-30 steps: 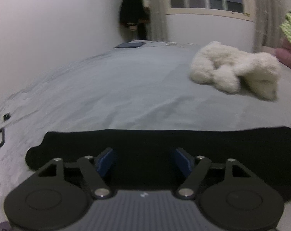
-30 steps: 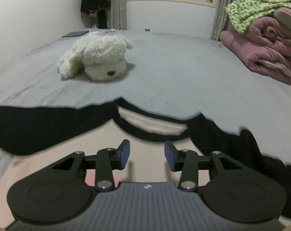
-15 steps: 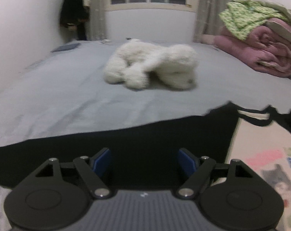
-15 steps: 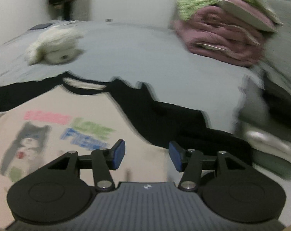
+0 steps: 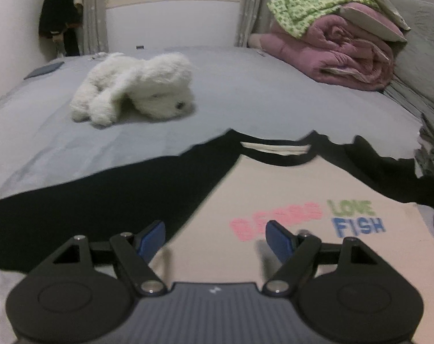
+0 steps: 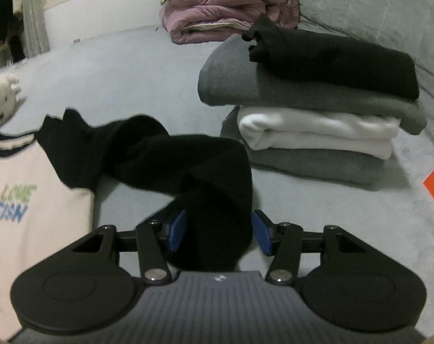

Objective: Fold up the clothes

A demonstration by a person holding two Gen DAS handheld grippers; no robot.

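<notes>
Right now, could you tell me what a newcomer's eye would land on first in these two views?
Probably the cream shirt with black sleeves and bright "LOVE FISH" lettering, spread flat on the grey bed in front of the left gripper. Next, the white plush toy lying beyond it, and the stack of folded clothes past the right gripper, whose open jaws straddle one black sleeve.

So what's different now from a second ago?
Both grippers swung to the right over the shirt. The left gripper went from the black left sleeve to the printed chest. The right gripper went from the collar to the black right sleeve, which now lies between its jaws; they have just been opening, not pinching. The shirt, plush toy and folded stack stayed put.
</notes>
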